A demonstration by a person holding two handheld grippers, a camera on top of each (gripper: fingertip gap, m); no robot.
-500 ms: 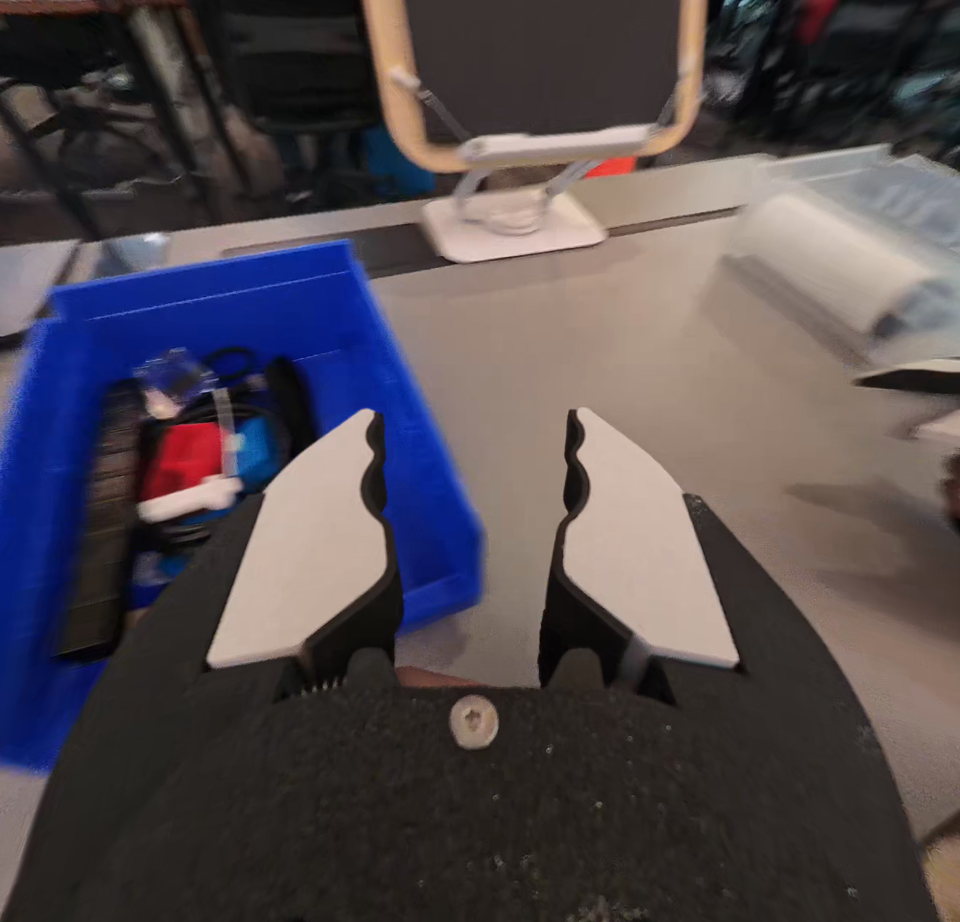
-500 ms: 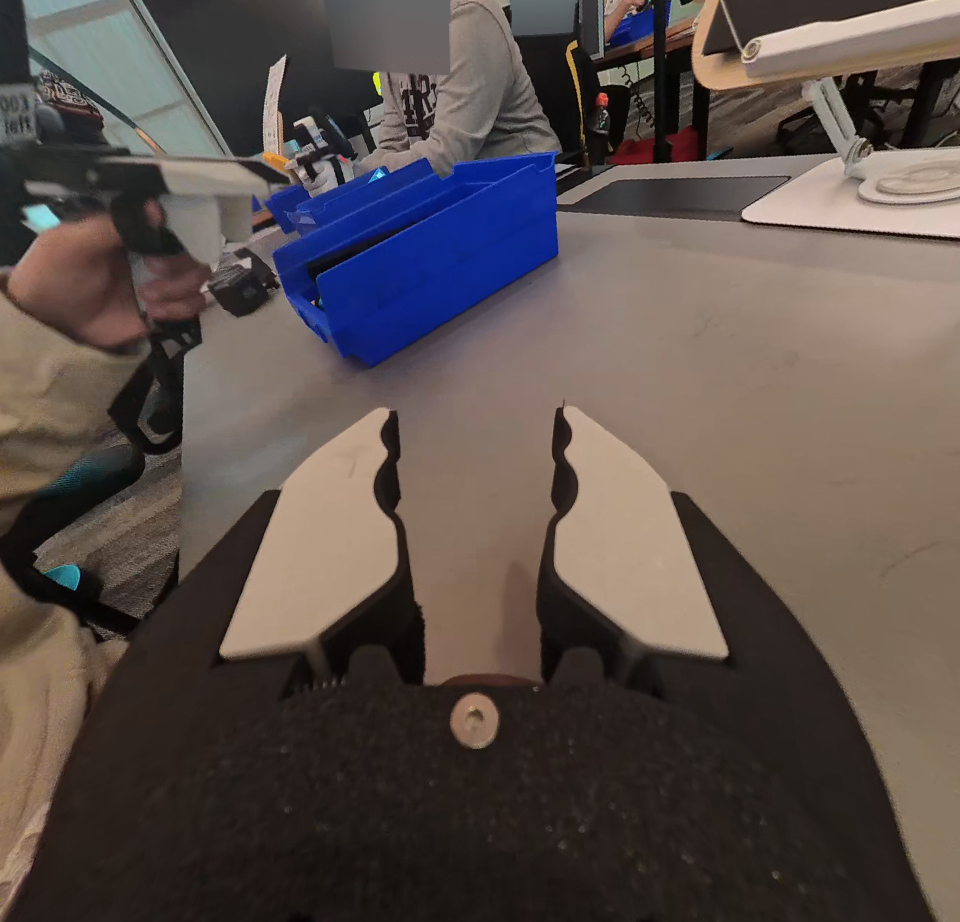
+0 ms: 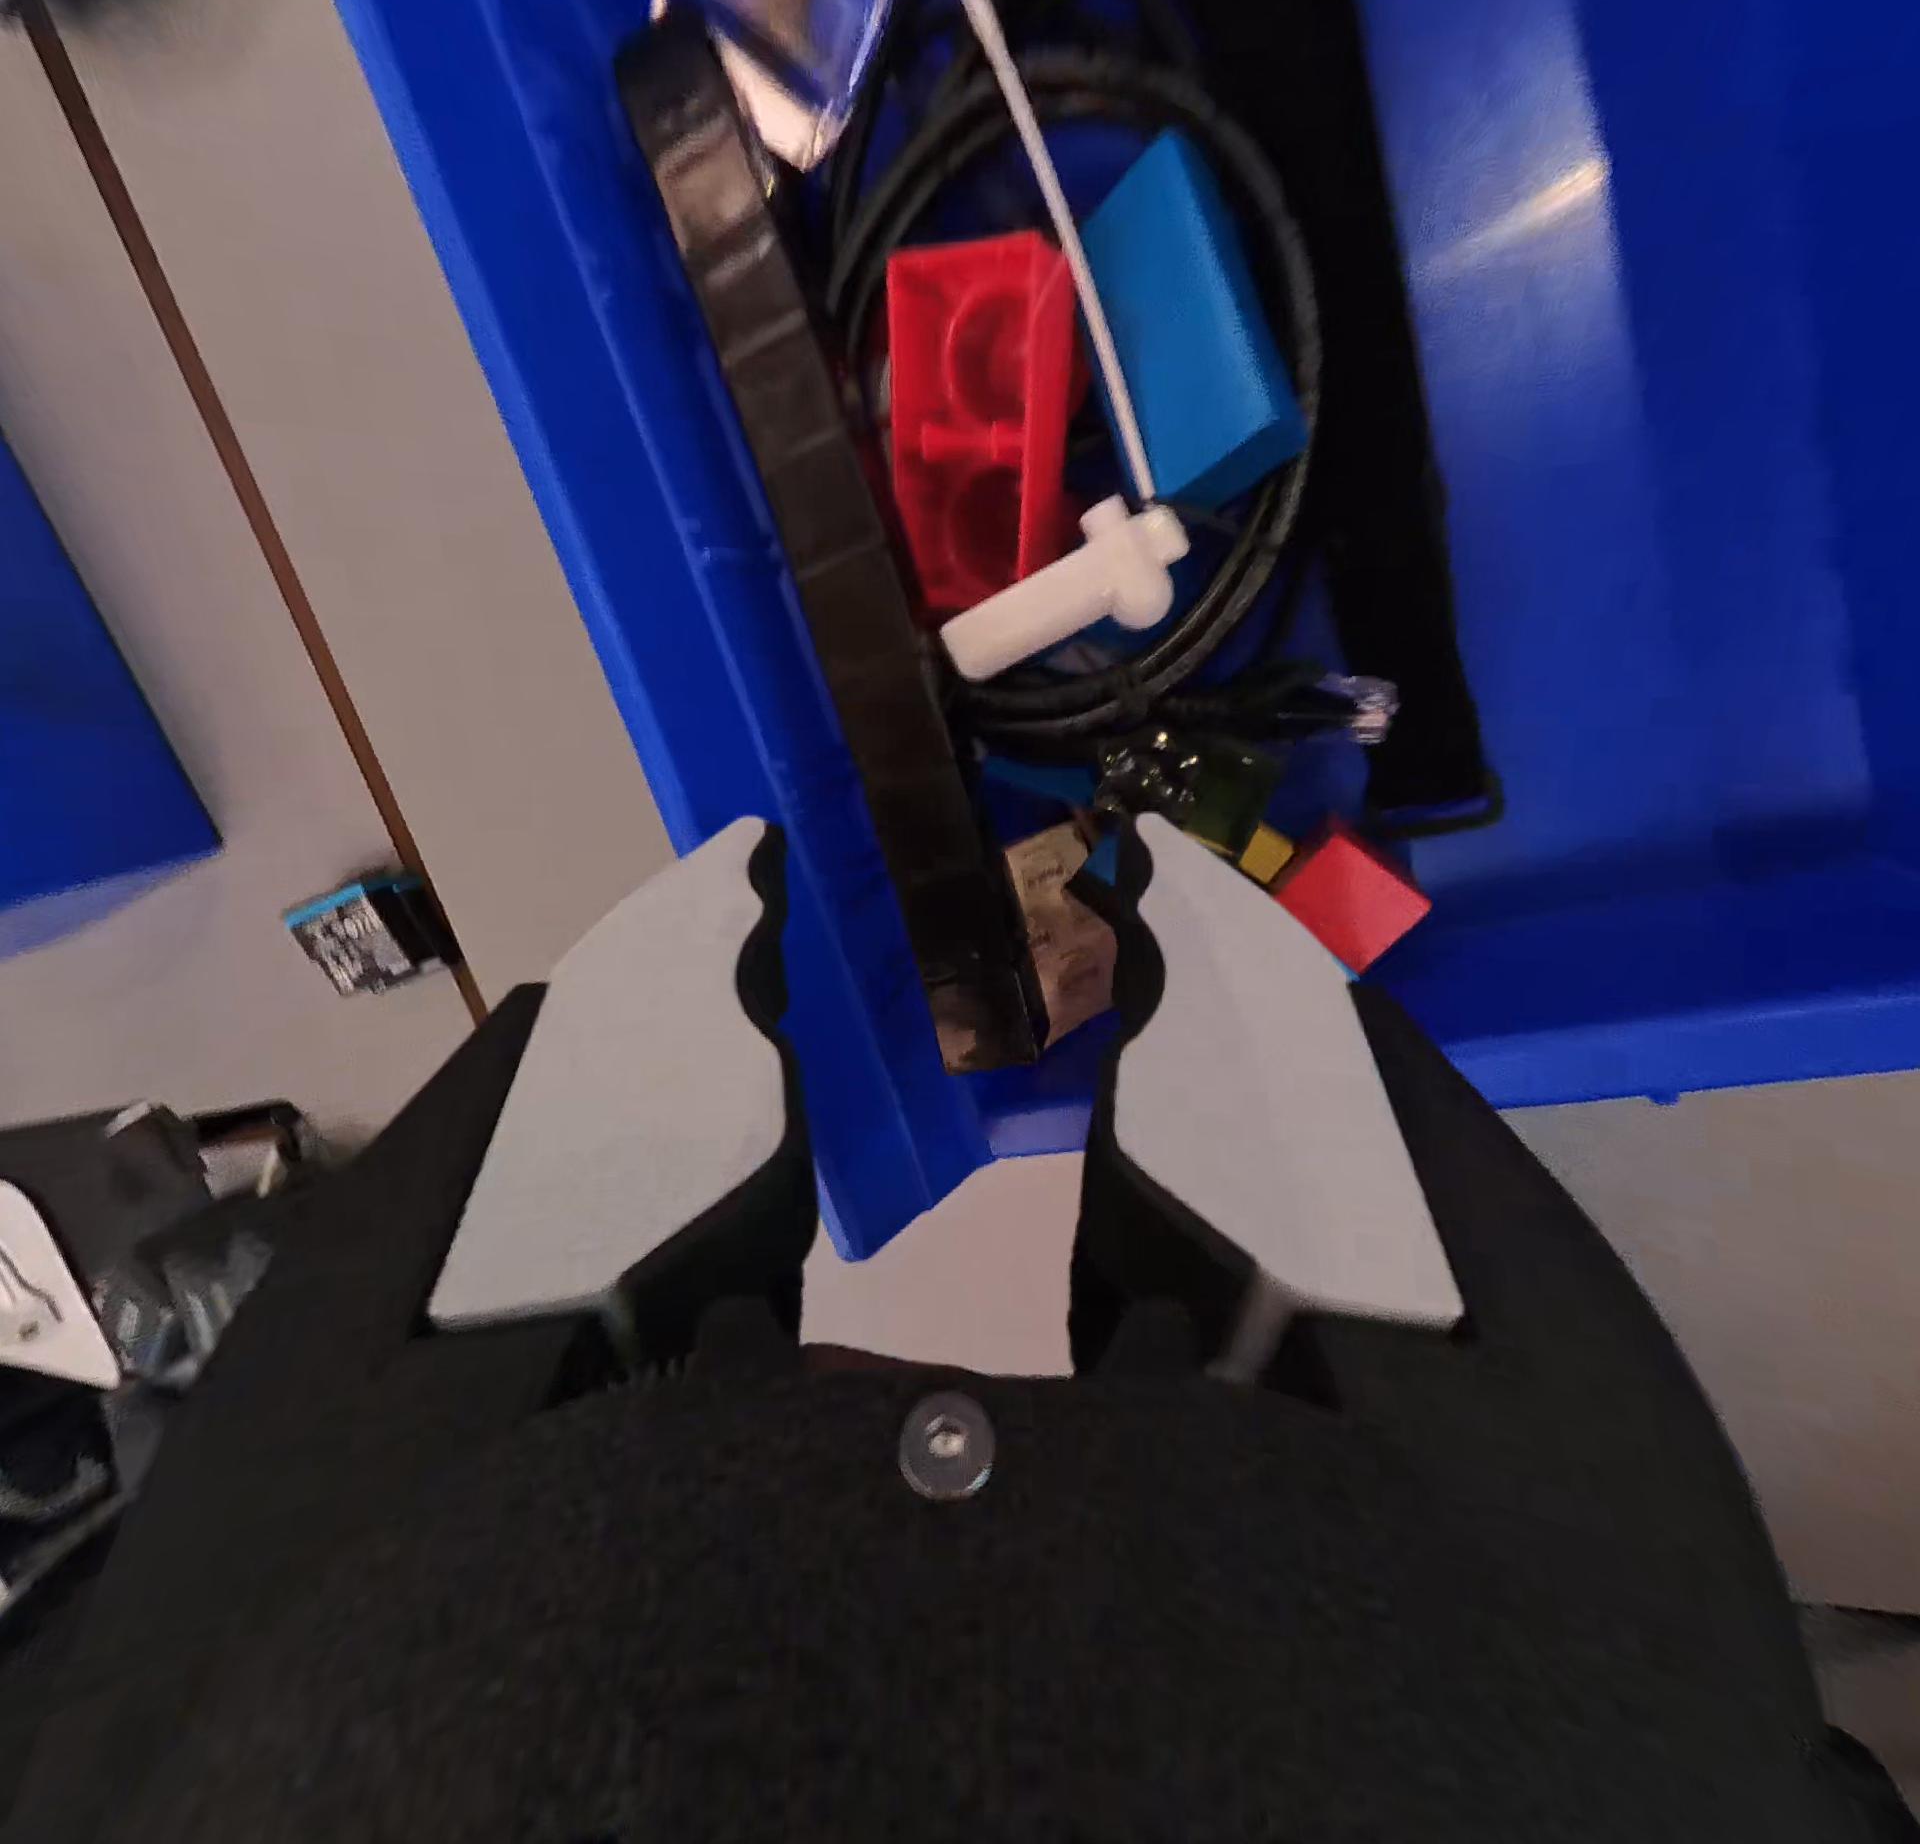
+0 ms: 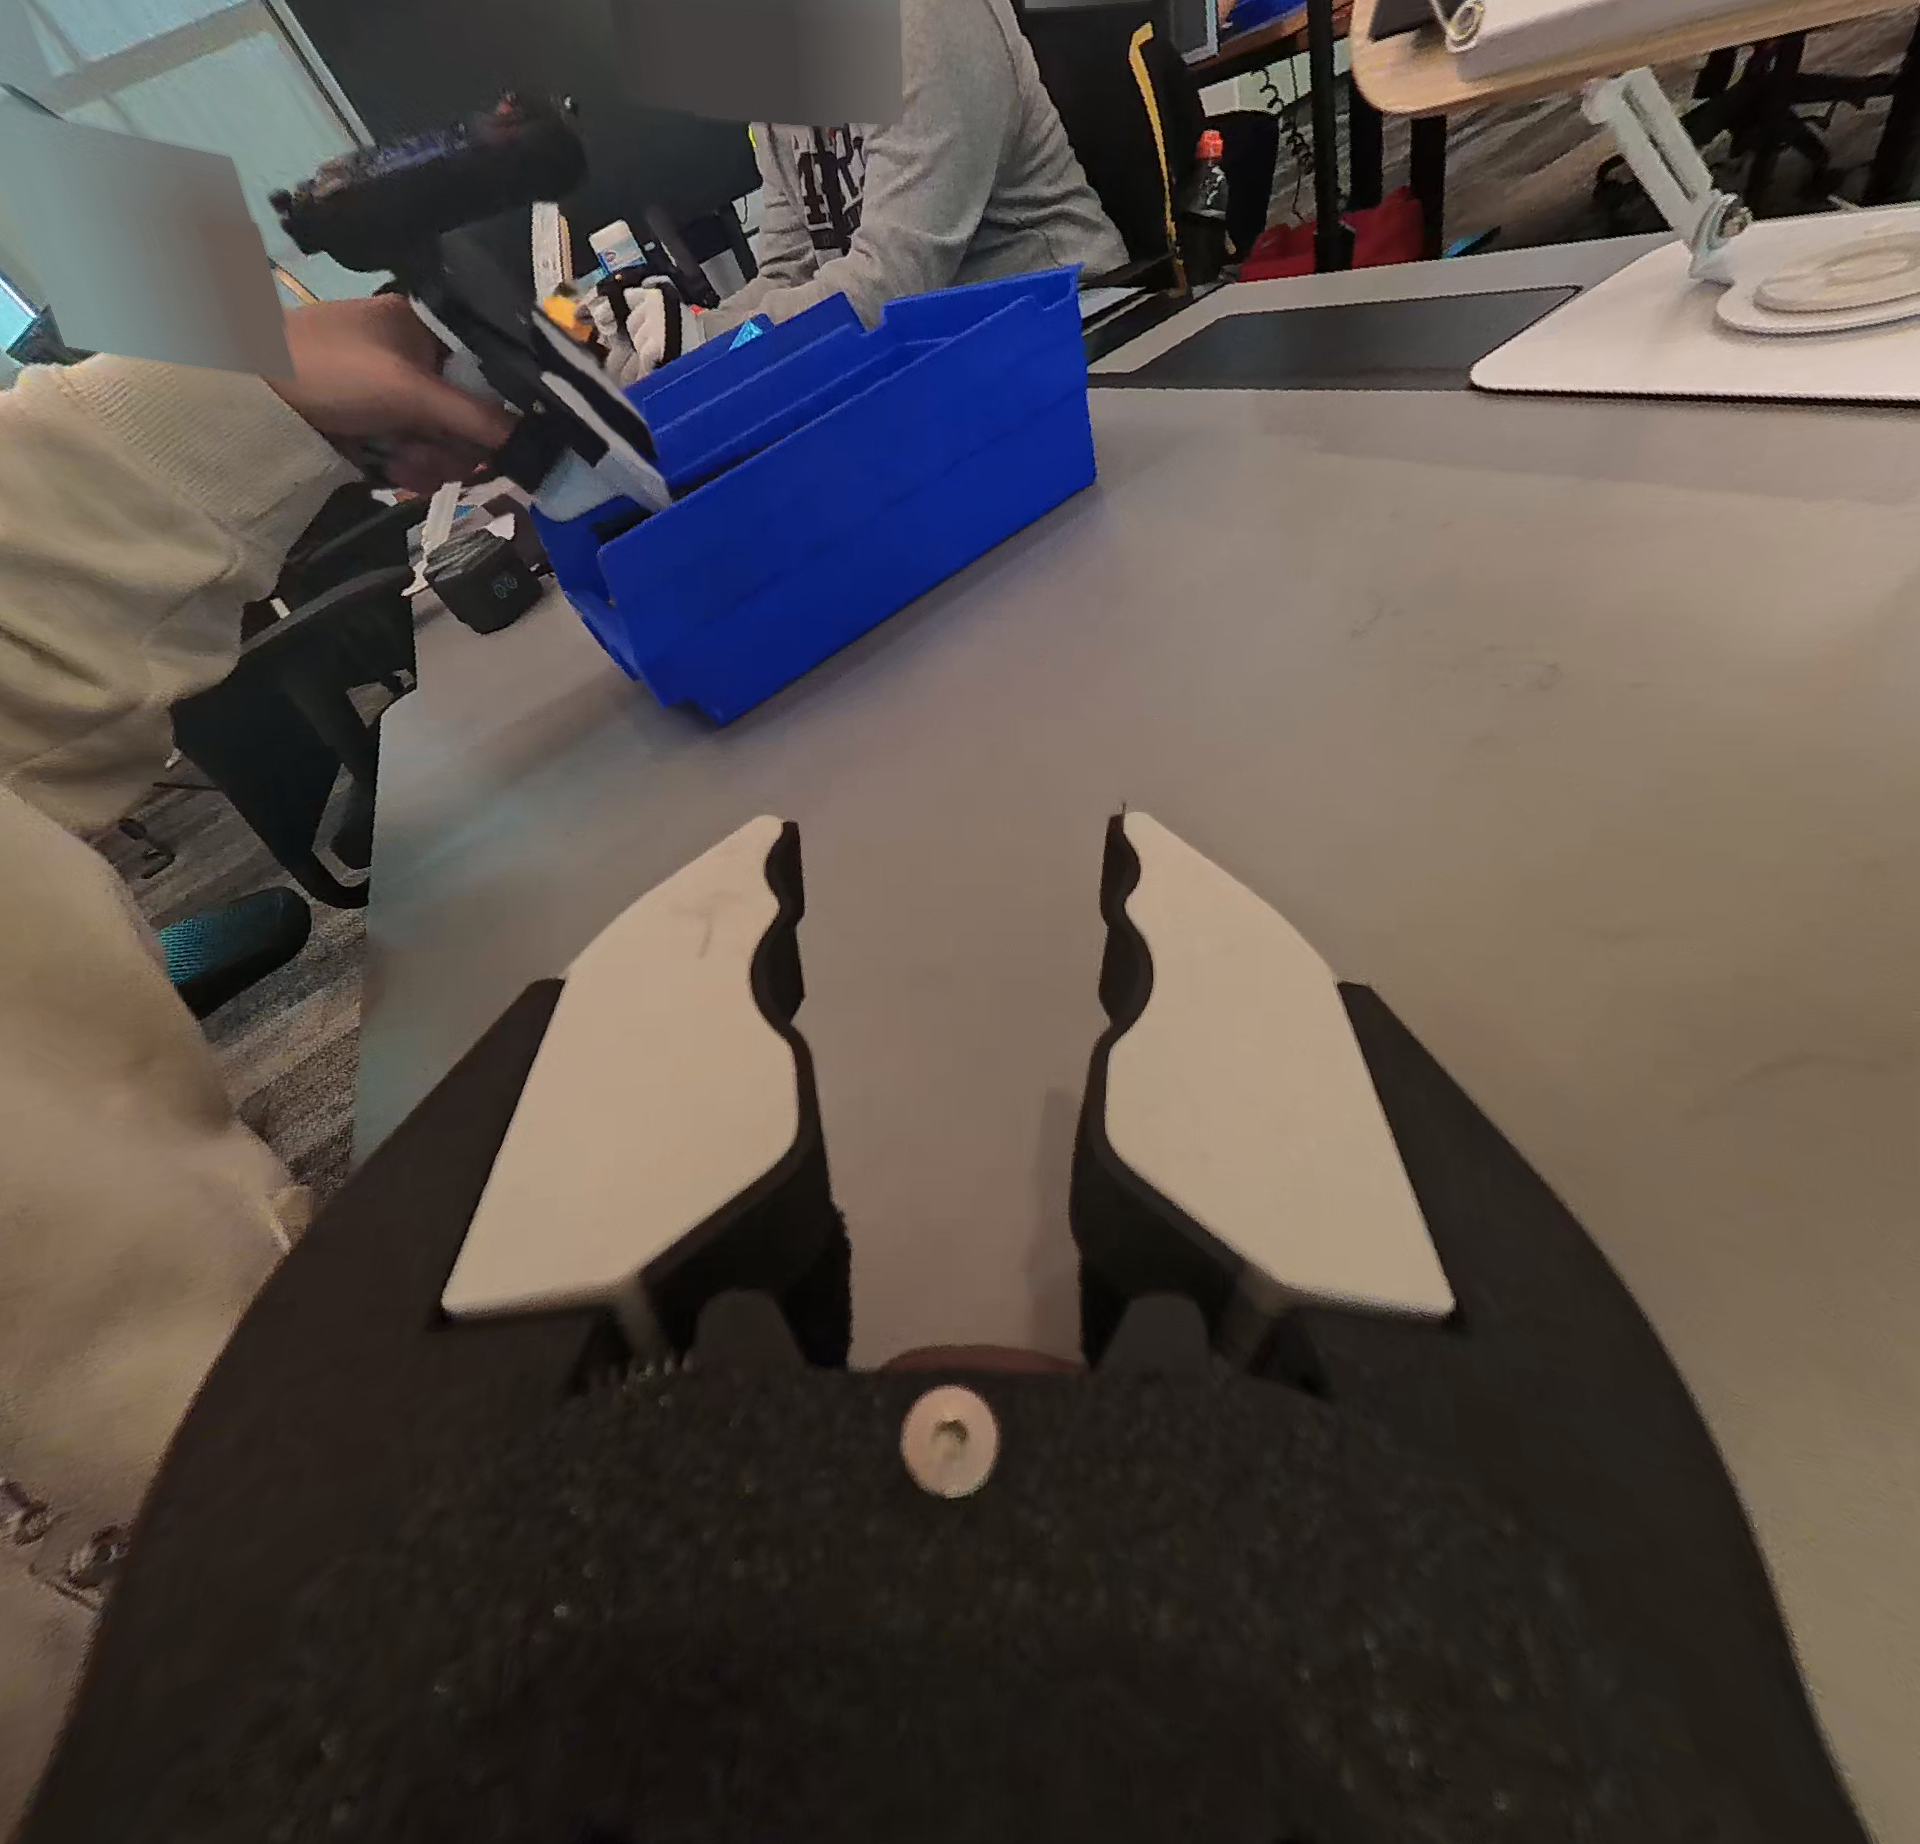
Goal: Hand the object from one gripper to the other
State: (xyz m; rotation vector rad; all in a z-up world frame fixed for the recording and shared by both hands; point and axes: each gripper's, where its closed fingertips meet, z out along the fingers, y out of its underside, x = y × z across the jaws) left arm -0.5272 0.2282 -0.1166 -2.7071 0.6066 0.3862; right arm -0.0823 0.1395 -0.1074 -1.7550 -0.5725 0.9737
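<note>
A blue bin holds a long black strip, a red brick, a blue block, a white plastic tie, a coiled black cable, a red cube and a small tan box. My left gripper is open and empty, pointing down into the bin's near end, with the bin wall and the strip's end between its fingers. The right wrist view shows it dipping into the bin. My right gripper is open and empty, low over the grey table.
A white stand base and a black mat lie at the table's far right. A person in a grey sweater sits behind the bin. The table edge runs down the left. A second blue bin and a small black device lie left of the bin. The grippers' ends are close to 45 centimetres from one another. The small black device lies around 25 centimetres away from my left fingertips.
My left gripper has swung left and tipped down, from beside the bin to over its contents. It stays open. My right gripper has hardly moved.
</note>
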